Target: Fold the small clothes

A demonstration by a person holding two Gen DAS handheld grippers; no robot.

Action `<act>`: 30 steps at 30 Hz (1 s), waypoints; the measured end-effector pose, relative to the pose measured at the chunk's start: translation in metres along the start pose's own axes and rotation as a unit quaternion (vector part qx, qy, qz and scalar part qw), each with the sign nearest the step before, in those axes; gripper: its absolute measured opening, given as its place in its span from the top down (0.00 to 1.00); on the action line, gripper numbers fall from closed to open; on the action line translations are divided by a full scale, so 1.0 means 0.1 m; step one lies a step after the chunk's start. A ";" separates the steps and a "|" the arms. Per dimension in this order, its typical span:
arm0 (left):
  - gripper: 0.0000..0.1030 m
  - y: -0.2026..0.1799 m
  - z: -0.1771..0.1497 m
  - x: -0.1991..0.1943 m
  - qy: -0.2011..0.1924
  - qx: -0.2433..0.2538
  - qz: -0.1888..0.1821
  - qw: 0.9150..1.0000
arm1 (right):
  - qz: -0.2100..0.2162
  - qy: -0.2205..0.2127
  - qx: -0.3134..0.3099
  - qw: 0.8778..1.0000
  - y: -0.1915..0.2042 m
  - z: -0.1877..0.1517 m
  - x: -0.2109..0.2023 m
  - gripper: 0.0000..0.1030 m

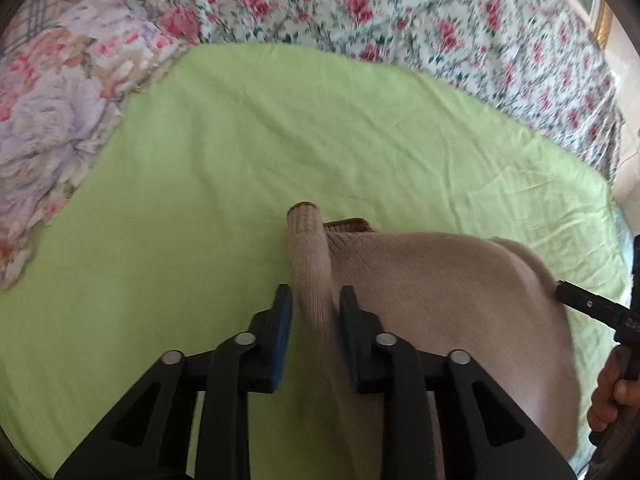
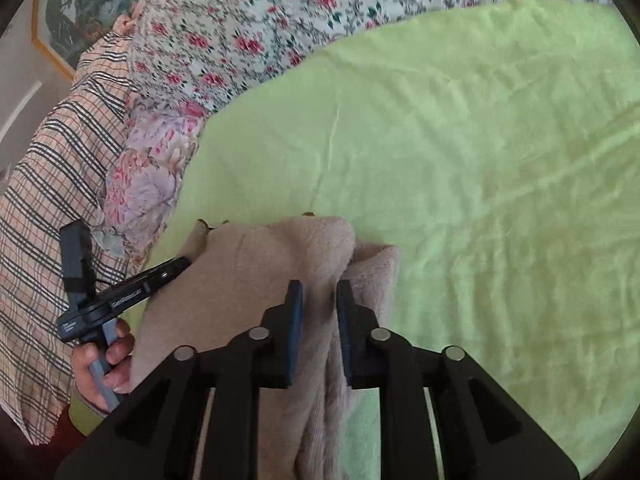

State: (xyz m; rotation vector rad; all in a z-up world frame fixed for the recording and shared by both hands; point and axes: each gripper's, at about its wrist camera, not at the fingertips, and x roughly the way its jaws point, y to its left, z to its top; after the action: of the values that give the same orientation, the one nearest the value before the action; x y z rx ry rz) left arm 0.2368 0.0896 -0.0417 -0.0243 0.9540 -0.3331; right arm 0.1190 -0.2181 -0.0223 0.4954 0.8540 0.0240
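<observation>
Spread across a bed, a light green sheet (image 1: pixel 248 152) was seen filling most of both wrist views, wrinkled in soft folds. Beyond its far edge lay a white bedcover printed with red roses (image 1: pixel 420 12), and beside that a cushion or quilt with large lilac and pink flowers (image 1: pixel 52 120). A checked cloth in beige with dark lines (image 2: pixel 52 184) was seen at the left of the right wrist view, with a framed picture (image 2: pixel 84 4) on the wall behind it.

A small beige knitted sweater (image 1: pixel 440 292) was held up over the near part of the green sheet, between the two tools. Its ribbed sleeve (image 1: pixel 310 252) pointed away from the left camera, a brown edge showing at the cuff and at the neckline.

The left gripper (image 1: pixel 315 304) was closed on the sleeve, the knit pinched between its blue-padded fingers (image 1: pixel 282 320). The right gripper (image 2: pixel 319 300) was closed on a bunched fold of the same sweater, fabric hanging down between its fingers (image 2: pixel 296 312).

Each tool was also caught by the other's camera: the right one at the right edge of the left view, with the right hand (image 1: pixel 612 392) around its handle, and the left one at the left of the right view, held by the left hand (image 2: pixel 100 364).
</observation>
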 end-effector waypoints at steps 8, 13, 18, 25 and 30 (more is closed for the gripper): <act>0.71 -0.18 -0.68 -0.84 -0.038 0.024 -0.033 0.998 | 0.026 0.004 0.002 1.000 0.16 -0.43 -0.37 0.80; 0.72 -0.36 -0.79 -0.82 -0.029 0.029 -0.034 0.999 | 0.021 0.020 0.004 1.000 0.16 -0.64 -0.36 0.70; 0.73 -0.48 -0.69 -0.84 -0.044 0.038 -0.052 0.997 | 0.018 0.026 0.003 1.000 0.14 -0.77 -0.35 0.70; 0.80 -0.58 -0.82 -0.47 -0.003 0.065 -0.056 0.996 | 0.022 0.044 0.000 0.999 0.10 -0.79 -0.24 0.84; 0.80 -0.60 -0.86 -0.38 0.005 0.063 -0.040 0.997 | -0.003 0.037 -0.036 0.999 0.18 -0.76 -0.29 0.88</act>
State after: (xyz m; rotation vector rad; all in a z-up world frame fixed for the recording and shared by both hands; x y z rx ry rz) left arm 0.1310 0.0543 -0.0517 0.0545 0.9425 -0.4681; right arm 0.0478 -0.1767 -0.0359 0.4258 0.9251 0.0673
